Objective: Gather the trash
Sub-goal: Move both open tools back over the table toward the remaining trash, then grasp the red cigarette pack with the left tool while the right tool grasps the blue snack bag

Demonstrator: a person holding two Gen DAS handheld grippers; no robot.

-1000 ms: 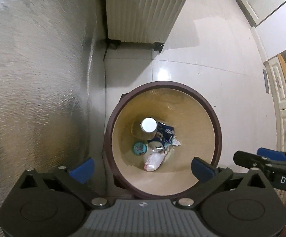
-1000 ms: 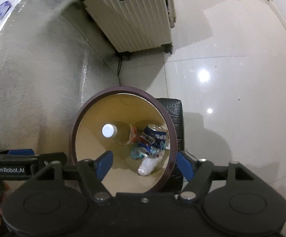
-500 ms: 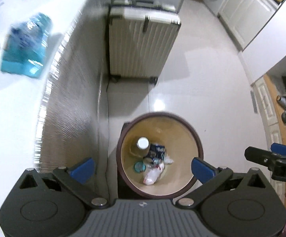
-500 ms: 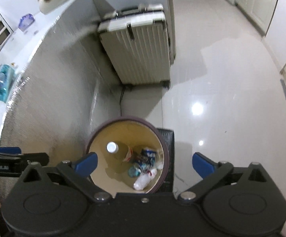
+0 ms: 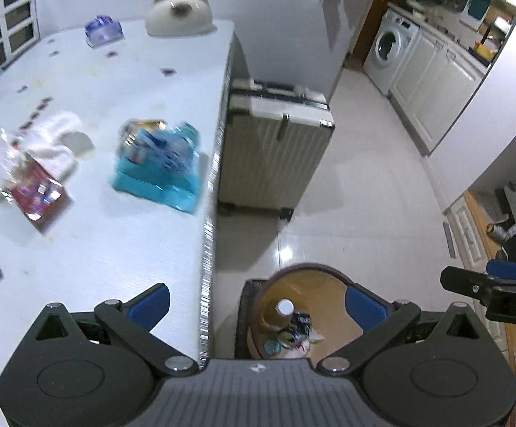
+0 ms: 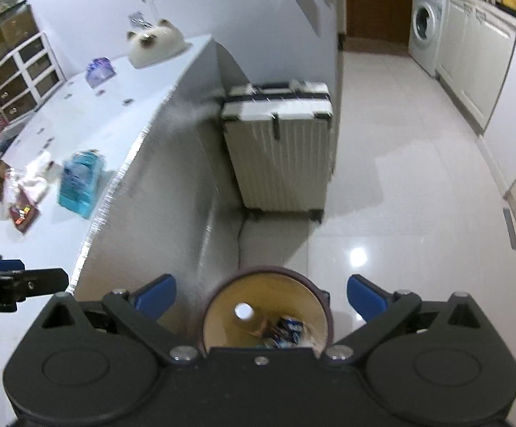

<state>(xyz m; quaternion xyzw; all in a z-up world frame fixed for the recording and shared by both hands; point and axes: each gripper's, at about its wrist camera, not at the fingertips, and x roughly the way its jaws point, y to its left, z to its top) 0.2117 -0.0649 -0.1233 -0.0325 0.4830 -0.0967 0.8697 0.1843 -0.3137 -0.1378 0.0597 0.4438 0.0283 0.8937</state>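
A round brown bin (image 5: 329,284) (image 6: 293,277) stands on the floor beside the white counter (image 5: 98,242). It holds a capped bottle (image 5: 281,315) (image 6: 247,316), a blue can (image 5: 302,320) (image 6: 288,329) and crumpled wrappers. My left gripper (image 5: 256,304) is open and empty, high above the counter edge and bin. My right gripper (image 6: 261,295) is open and empty above the bin. On the counter lie a blue packet (image 5: 158,163) (image 6: 80,181), a red wrapper (image 5: 37,195) (image 6: 23,215) and white tissue (image 5: 55,135).
A cream suitcase (image 5: 272,149) (image 6: 279,149) stands against the counter's end. A cat-shaped ornament (image 5: 178,12) (image 6: 154,42) and a purple packet (image 5: 103,30) sit at the counter's far end. White cabinets and a washing machine (image 5: 391,49) (image 6: 427,17) line the right side of the tiled floor.
Both grippers have risen well above the bin, which now looks small and low in view. The counter top and its litter have come into sight. The right jaws opened wider.
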